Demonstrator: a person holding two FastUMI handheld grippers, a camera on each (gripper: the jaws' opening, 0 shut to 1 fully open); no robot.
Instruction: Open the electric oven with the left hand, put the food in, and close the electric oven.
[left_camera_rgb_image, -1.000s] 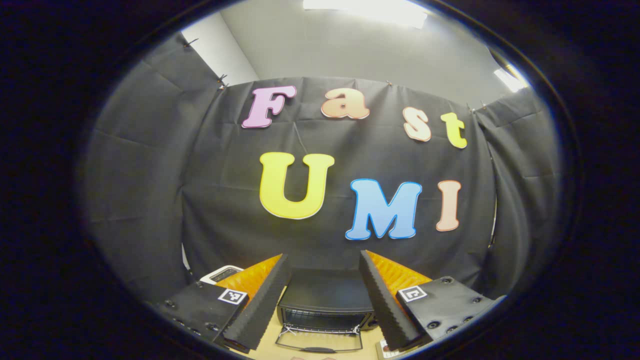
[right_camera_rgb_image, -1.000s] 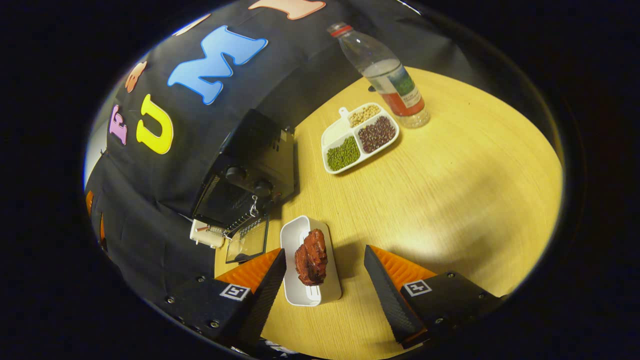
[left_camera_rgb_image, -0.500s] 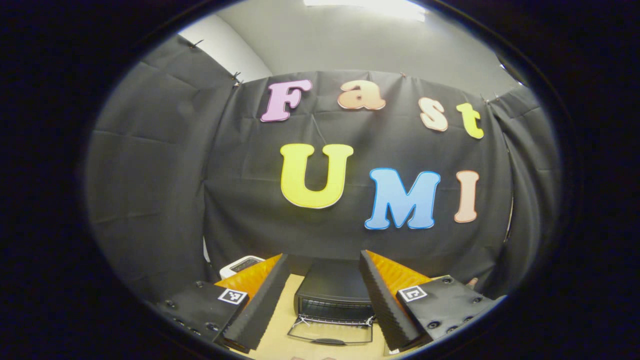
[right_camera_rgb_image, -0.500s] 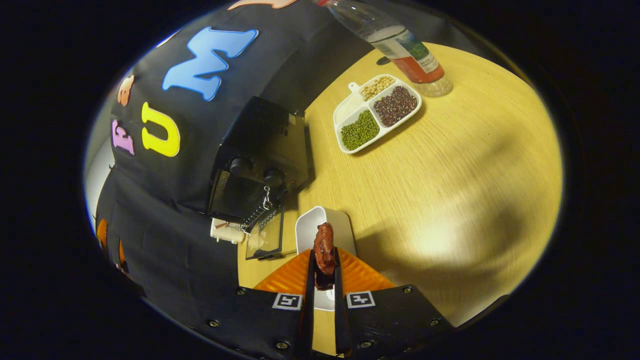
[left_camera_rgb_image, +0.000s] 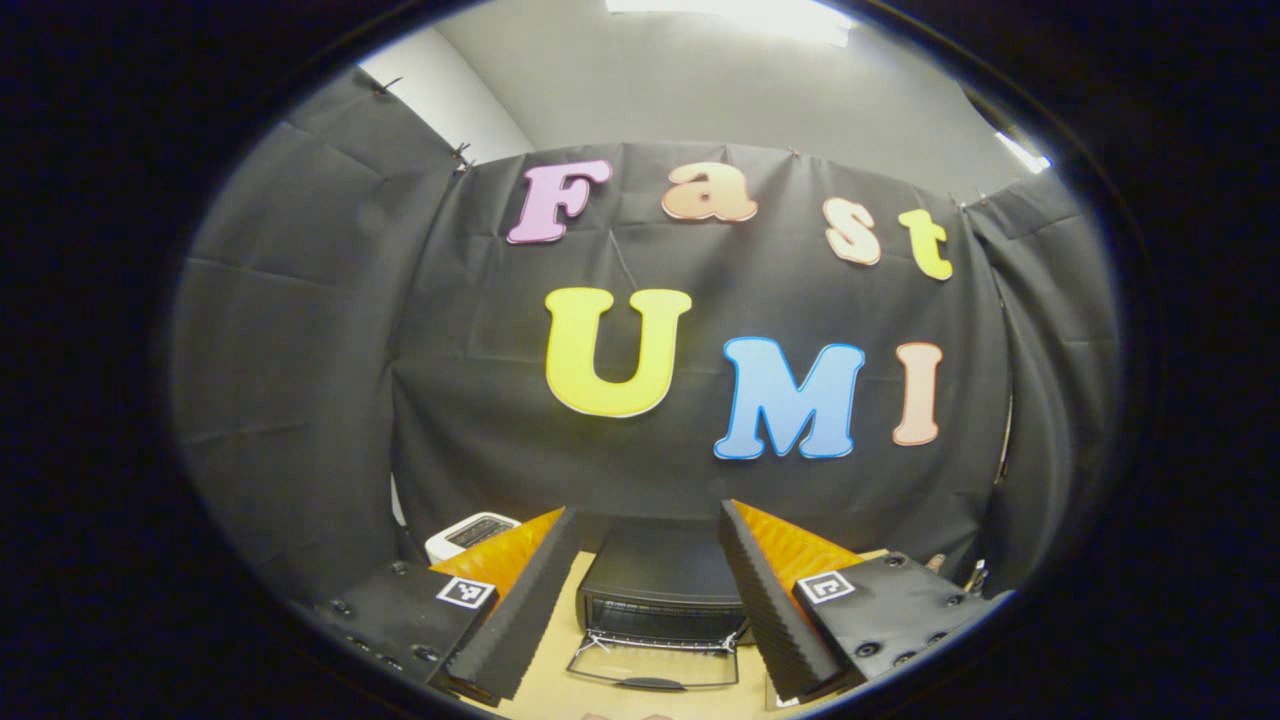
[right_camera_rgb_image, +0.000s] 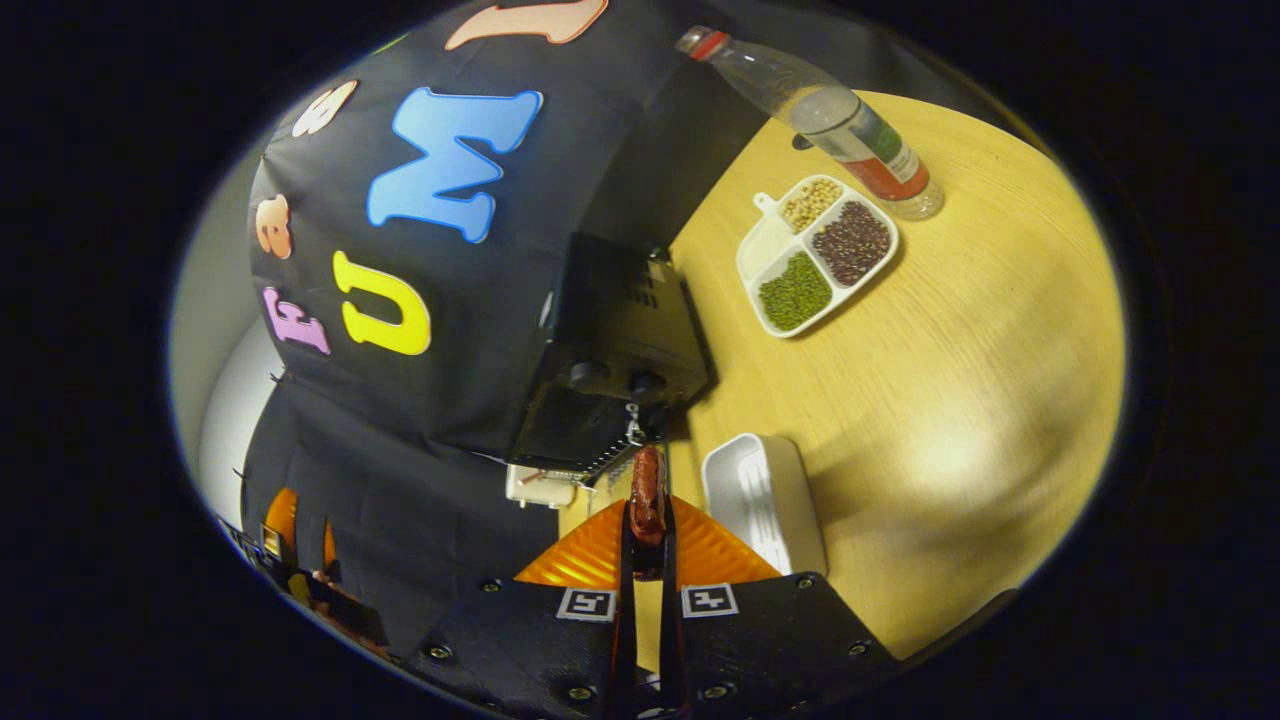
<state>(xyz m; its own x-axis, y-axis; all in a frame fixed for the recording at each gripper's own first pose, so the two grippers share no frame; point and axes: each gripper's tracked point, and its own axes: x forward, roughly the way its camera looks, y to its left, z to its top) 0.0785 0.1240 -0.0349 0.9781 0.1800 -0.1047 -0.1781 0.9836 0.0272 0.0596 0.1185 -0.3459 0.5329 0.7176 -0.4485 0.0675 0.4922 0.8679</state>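
The wooden table (right_camera_rgb_image: 930, 400) carries the black electric oven (right_camera_rgb_image: 615, 350), which stands against the booth wall with its glass door (left_camera_rgb_image: 655, 665) folded down flat in front of the open cavity; in the left gripper view the door handle lies at the near edge. To the right of the oven sits a white three-compartment dish (right_camera_rgb_image: 815, 255) of green, dark and pale beans, with a plastic water bottle (right_camera_rgb_image: 840, 120) just behind it. A white rectangular tray (right_camera_rgb_image: 765, 500), now bare, lies near the oven's front corner. The left gripper (left_camera_rgb_image: 645, 600) hangs back from the oven with its fingers spread wide and nothing between them. The right gripper (right_camera_rgb_image: 647, 540) is clamped on the food (right_camera_rgb_image: 647, 485), a reddish-brown glazed piece of meat, held aloft just in front of the oven opening and beside the tray. The piece looks light but soft, and its glossy surface suggests it is slippery; a grip across the thick middle with moderate pressure should hold it without crushing. The hinged door appears stiff and light, best taken by its handle.
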